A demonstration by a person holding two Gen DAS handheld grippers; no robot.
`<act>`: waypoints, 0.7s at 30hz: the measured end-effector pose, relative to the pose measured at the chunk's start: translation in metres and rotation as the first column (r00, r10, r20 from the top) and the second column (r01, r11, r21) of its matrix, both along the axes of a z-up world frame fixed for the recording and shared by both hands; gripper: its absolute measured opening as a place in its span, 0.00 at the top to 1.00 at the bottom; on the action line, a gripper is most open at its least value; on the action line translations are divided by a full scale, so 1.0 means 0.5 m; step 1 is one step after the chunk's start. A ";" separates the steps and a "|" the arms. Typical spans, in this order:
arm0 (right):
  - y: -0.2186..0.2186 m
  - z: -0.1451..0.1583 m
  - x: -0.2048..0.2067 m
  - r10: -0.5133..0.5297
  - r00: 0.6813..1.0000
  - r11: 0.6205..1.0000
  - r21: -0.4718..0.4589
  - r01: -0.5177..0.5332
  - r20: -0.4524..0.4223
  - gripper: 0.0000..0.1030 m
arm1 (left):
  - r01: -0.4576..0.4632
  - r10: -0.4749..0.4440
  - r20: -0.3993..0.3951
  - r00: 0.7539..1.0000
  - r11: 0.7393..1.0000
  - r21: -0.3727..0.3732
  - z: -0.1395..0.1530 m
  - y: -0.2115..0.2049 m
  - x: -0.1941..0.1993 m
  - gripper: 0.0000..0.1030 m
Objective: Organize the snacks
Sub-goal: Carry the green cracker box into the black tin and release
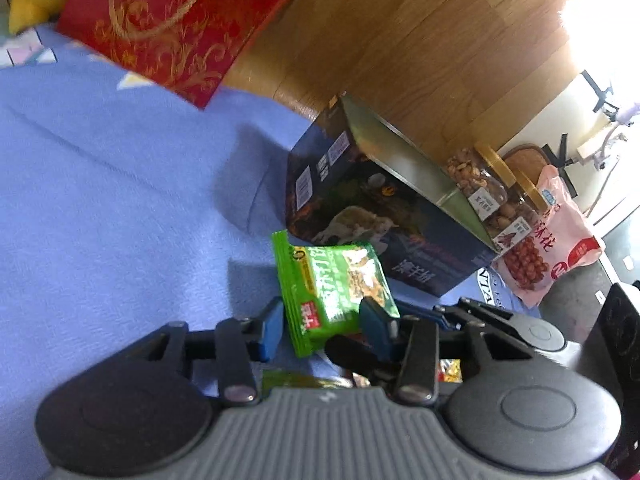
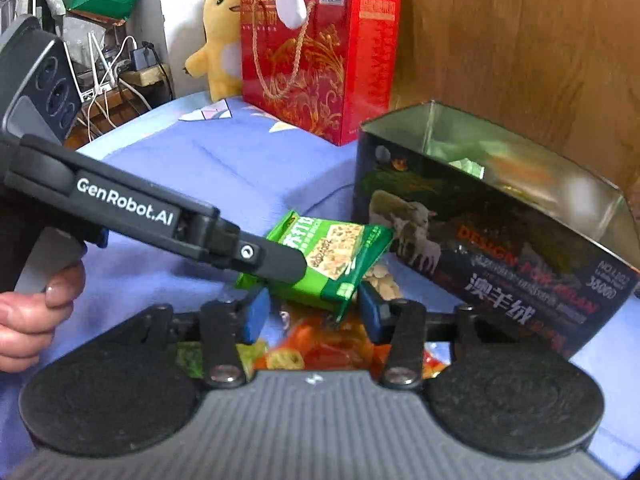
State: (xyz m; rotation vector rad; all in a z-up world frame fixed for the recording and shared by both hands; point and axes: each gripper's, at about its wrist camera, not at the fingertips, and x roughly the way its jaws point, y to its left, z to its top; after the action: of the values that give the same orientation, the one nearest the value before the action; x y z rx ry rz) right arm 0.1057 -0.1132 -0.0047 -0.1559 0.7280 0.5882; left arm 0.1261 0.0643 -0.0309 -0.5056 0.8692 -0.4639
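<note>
Sitting open-topped near the bed's (image 2: 224, 168) far edge by the wooden board, the tin box (image 2: 492, 236) looks like my target for loose snacks. I pinch the green cracker packet (image 1: 336, 284) in my left gripper (image 1: 324, 324), lifted just beside the box. My right gripper (image 2: 310, 312) hangs spread, empty, over candy wrappers (image 2: 320, 348).

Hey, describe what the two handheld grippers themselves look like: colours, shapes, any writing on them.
Both grippers are matte black with a grey ribbed centre plate flanked by two round black discs. Black linkage bars with silver rivets lead to blue-padded fingers. The left gripper, seen side-on from the right wrist view, is a long black bar printed "GenRobot.AI" in white, with a pale grey handle. The right gripper matches. No cables or sleeves show.
</note>
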 end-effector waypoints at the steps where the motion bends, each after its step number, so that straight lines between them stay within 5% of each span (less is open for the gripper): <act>1: 0.000 0.004 -0.007 -0.004 1.000 1.000 0.005 0.004 0.006 0.55 | 0.000 0.001 0.008 1.000 1.000 -0.003 0.005 0.003 -0.008 0.60; 12: 0.002 0.052 -0.066 -0.060 0.988 0.998 0.020 0.057 0.144 0.55 | 0.029 -0.029 0.110 0.994 1.000 0.004 0.078 -0.004 -0.052 0.60; 21: -0.096 0.114 0.011 -0.233 0.939 0.972 0.066 0.224 0.252 0.53 | 0.134 -0.146 0.238 0.960 0.989 0.067 0.170 -0.143 0.061 0.60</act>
State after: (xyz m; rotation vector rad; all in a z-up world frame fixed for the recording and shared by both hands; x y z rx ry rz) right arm 0.1113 -0.1610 0.0523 -0.1097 0.4727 0.3494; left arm 0.1568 -0.0070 0.0539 -0.3337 0.6814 -0.6188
